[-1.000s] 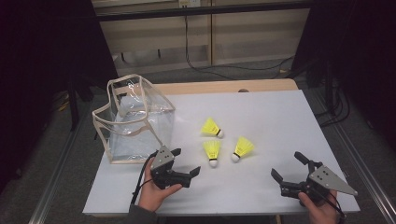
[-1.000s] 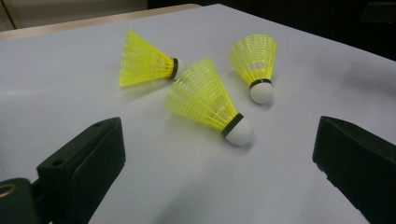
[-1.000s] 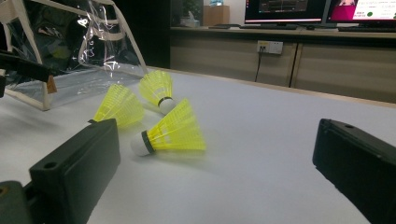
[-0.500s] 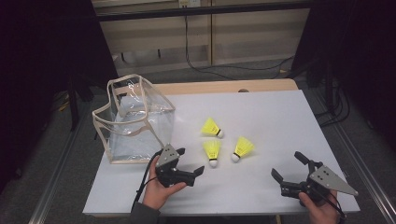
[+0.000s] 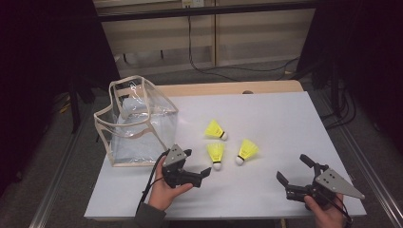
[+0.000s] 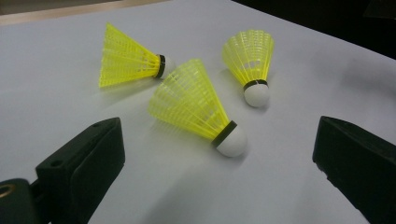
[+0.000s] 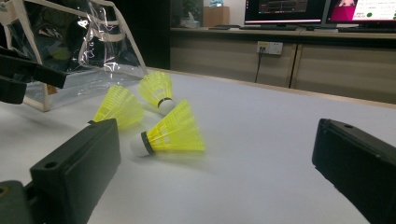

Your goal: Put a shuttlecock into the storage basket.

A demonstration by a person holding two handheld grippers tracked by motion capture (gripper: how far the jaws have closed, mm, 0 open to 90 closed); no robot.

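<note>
From the high view, a white rectangular worktop [image 5: 285, 123] carries a clear plastic bag with cream trim [image 5: 138, 123] at its left, standing open-topped. Right of the bag lie three yellow plastic shuttlecocks with white cork tips: the far shuttlecock [image 5: 215, 129] lies on its side with its tip to the right, the middle shuttlecock [image 5: 216, 154] lies with its tip toward the person, and the right shuttlecock [image 5: 246, 151] lies with its tip toward the lower left. The left hand-held gripper [image 5: 197, 165] sits just left of the middle shuttlecock, jaws spread apart and gripping nothing (one jaw near the bag's corner, the other close to the cork tip). The right hand-held gripper [image 5: 294, 167] is well apart from the shuttlecocks at the near right of the worktop, jaws likewise wide apart and empty.

In the left gripper view, the two black jaws rise at the bottom corners with a wide gap between them. The middle shuttlecock [image 6: 198, 109] lies on the worktop just ahead of that gap, touching neither jaw. Beyond it lie the far shuttlecock [image 6: 128, 58] and the right shuttlecock [image 6: 250, 60].

In the right gripper view, the jaws stand wide open. The right shuttlecock [image 7: 170, 130] lies nearest, beside the left-hand jaw; the other two lie behind it, and the bag [image 7: 79, 56] stands farther back at the left.
</note>
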